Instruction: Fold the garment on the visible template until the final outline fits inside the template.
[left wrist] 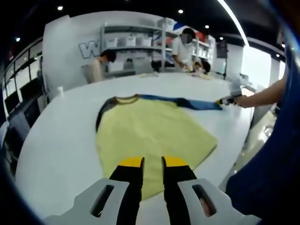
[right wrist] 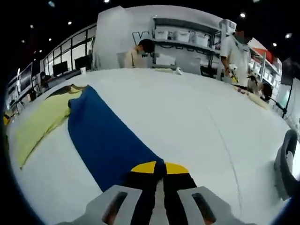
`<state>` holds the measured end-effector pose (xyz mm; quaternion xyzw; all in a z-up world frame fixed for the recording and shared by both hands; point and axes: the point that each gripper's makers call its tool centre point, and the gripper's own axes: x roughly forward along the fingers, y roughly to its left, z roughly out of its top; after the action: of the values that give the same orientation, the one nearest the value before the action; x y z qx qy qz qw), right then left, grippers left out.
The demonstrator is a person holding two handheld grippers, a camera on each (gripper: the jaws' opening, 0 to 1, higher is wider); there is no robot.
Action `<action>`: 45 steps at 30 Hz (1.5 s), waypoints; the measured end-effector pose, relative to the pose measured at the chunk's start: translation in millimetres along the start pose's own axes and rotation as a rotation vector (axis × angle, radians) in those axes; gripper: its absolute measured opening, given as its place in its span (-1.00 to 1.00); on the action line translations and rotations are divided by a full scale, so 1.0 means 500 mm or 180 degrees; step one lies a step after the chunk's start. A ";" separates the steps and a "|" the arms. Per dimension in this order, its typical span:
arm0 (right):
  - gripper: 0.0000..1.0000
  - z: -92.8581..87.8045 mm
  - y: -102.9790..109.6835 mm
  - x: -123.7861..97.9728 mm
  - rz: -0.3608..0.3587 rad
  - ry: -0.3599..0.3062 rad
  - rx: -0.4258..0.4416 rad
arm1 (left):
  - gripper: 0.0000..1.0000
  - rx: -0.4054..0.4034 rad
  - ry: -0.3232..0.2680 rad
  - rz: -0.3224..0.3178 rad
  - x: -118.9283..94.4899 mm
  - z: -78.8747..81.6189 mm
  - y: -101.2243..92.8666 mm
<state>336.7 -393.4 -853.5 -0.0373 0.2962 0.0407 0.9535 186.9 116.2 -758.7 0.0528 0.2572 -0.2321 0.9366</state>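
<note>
A yellow shirt point(left wrist: 150, 131) lies flat on the white table point(left wrist: 61, 140), collar point(left wrist: 126, 99) at the far side. Its blue sleeve point(left wrist: 187, 101) stretches out to the right. My left gripper point(left wrist: 153, 163) hovers over the near hem, jaws a little apart, yellow cloth showing in the gap. In the left gripper view, my right gripper point(left wrist: 225, 100) sits at the sleeve's end in a person's hand. In the right gripper view, the blue sleeve point(right wrist: 108, 140) runs from the yellow shirt body point(right wrist: 42, 119) down to my right gripper point(right wrist: 160, 168), which is shut on the cuff.
The table edge point(left wrist: 234, 154) falls away at the right, beside the person's blue clothing point(left wrist: 267, 164). A dark curved object point(right wrist: 286, 164) stands off the table's right side. People work at further tables before shelves point(left wrist: 136, 42) of white bins.
</note>
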 end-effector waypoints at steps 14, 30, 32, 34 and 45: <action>-1.00 0.062 -0.045 0.032 -0.0114 -0.0057 -0.0074 | -0.74 0.0011 0.0068 0.0047 -0.007 -0.018 0.020; -1.00 0.109 -0.103 0.101 -0.0213 -0.0122 0.0003 | -0.75 -0.0085 0.0124 0.0202 -0.008 -0.020 0.018; -1.00 0.116 -0.105 0.109 -0.0210 -0.0128 0.0011 | -0.75 -0.0093 0.0136 0.0211 -0.009 -0.020 0.015; -1.00 0.116 -0.100 0.107 -0.0210 -0.0134 0.0020 | -0.75 -0.0107 0.0145 0.0221 -0.010 -0.022 0.013; -1.00 0.143 -0.116 0.146 -0.0151 -0.0159 -0.0039 | -0.75 -0.0265 0.0113 0.0325 -0.020 -0.033 0.015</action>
<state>442.6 -440.0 -833.2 -0.0490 0.2710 0.0209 0.9611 175.1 130.4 -767.7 0.0310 0.2802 -0.1721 0.9439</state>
